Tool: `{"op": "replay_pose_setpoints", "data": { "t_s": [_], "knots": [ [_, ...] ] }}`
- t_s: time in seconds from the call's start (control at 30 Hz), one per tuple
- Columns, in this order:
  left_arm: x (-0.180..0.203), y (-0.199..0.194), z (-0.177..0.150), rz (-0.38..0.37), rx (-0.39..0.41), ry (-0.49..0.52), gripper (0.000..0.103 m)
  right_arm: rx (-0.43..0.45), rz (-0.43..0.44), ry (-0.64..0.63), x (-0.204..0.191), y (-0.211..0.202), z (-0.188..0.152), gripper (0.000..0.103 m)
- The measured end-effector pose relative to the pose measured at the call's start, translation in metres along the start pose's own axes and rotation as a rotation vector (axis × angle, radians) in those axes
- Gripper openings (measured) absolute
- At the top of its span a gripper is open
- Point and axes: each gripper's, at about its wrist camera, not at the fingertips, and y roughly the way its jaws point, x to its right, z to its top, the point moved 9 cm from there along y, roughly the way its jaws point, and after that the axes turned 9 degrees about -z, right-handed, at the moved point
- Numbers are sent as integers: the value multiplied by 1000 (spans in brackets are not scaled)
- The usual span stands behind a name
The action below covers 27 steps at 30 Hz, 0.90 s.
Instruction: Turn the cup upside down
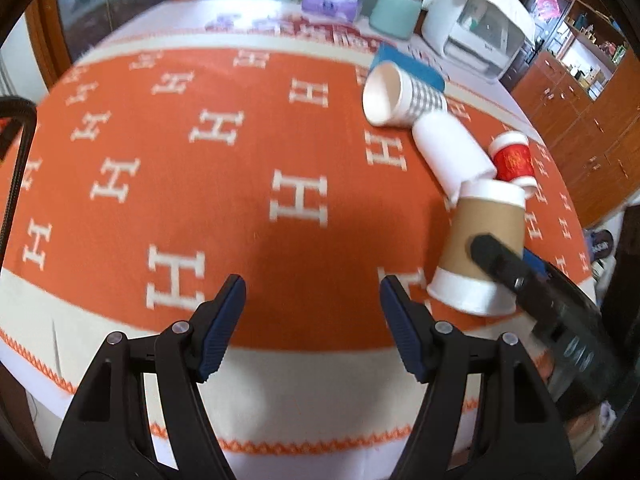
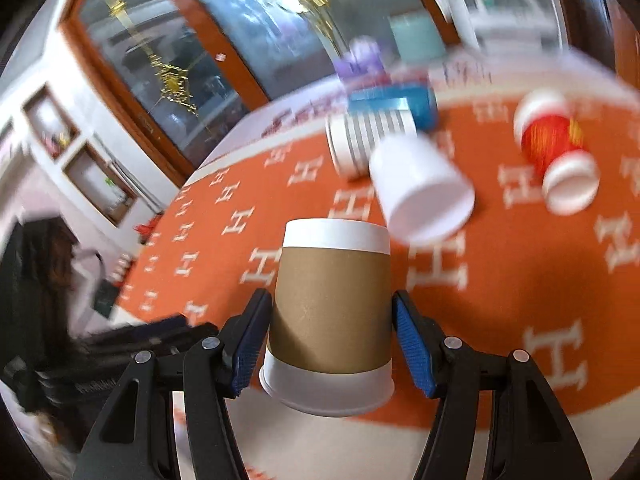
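Observation:
A brown paper cup [image 2: 332,320] with white bands sits between the blue pads of my right gripper [image 2: 332,344], mouth down and tilted, just above the orange cloth. The jaws are shut on its sides. In the left wrist view the same cup [image 1: 480,248] is at the right with a right gripper finger [image 1: 500,260] across it. My left gripper [image 1: 312,320] is open and empty over the cloth near the table's front edge.
A striped cup [image 1: 400,96], a plain white cup [image 1: 452,152] and a red cup [image 1: 512,160] lie on their sides on the orange H-patterned tablecloth [image 1: 200,180]. A blue box [image 1: 412,66], teal pot [image 1: 394,14] and white printer [image 1: 476,28] stand at the back.

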Motion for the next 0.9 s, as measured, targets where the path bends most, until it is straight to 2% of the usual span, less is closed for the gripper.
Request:
{"op": "replay_pose_setpoints", "data": {
  "t_s": [0.2, 0.47, 0.73, 0.8, 0.87, 0.9],
  "knots": [
    [0, 1, 5, 13, 77, -11, 67, 88, -19, -143, -18, -12, -22, 62],
    [-2, -1, -4, 60, 118, 11, 67, 144, -67, -219, -27, -31, -52, 63],
    [3, -5, -9, 75, 136, 43, 67, 139, -75, -233, -28, -35, -64, 64],
    [3, -5, -9, 76, 134, 42, 67, 128, -76, -220, -27, -34, -66, 67],
    [3, -5, -11, 75, 127, 38, 67, 118, -78, -204, -25, -32, -67, 79],
    [2, -4, -12, 74, 122, 35, 67, 117, -78, -197, -23, -31, -65, 82]
  ]
}}
